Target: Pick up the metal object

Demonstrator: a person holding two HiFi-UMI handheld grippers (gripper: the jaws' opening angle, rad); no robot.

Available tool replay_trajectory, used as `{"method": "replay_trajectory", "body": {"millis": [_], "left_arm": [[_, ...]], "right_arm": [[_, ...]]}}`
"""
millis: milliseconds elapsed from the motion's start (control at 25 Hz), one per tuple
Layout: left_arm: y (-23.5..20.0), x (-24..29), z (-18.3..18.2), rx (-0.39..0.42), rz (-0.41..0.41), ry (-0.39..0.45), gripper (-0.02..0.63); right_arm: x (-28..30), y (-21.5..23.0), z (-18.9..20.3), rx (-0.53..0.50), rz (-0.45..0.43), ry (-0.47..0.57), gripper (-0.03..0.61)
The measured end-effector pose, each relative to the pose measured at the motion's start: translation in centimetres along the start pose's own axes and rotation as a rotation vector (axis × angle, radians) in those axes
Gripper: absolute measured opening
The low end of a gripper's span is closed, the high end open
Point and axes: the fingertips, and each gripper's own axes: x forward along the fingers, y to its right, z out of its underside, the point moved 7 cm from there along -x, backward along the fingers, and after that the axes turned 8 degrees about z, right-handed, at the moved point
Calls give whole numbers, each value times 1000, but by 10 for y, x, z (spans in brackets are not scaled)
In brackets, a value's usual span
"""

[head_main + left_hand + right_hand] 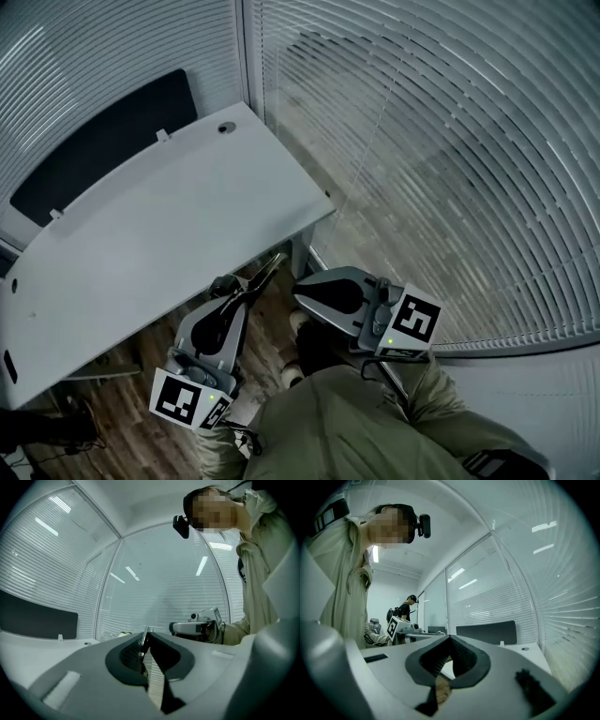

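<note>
Jutting from left gripper (146, 633); slim silvery metal object (268, 271).

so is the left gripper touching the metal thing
Touching. The left gripper view shows the metal thing clamped between the left gripper's fingers.

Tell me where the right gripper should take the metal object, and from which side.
Take the slim free end of the metal object, which juts past the left gripper, shut on it, toward the table. Come from the right with the right gripper opened, jaws across the shaft; probably the only bare part.
</note>
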Motion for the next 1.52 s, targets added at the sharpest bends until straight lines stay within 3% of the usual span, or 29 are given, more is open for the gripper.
{"method": "replay_trajectory", "body": {"millis": [280,760,1240,1400,1520], "left_arm": [[41,-33,-21,40,-6,36,31],[77,-15,-25,45,-21,18,31],[82,-18,-36,45,-50,15,31],[82,-16,-38,49,-48,18,31],[86,-14,-37,52,-50,18,31]], "right_arm": [[-17,-40,-22,-48,-6,22,5],[-55,-41,-22,-64,-46,24,3],[-51,-42,-35,-74,-89,12,3],[-50,-40,-41,-71,-90,64,3],[-54,-41,-39,-74,-85,24,3]]}}
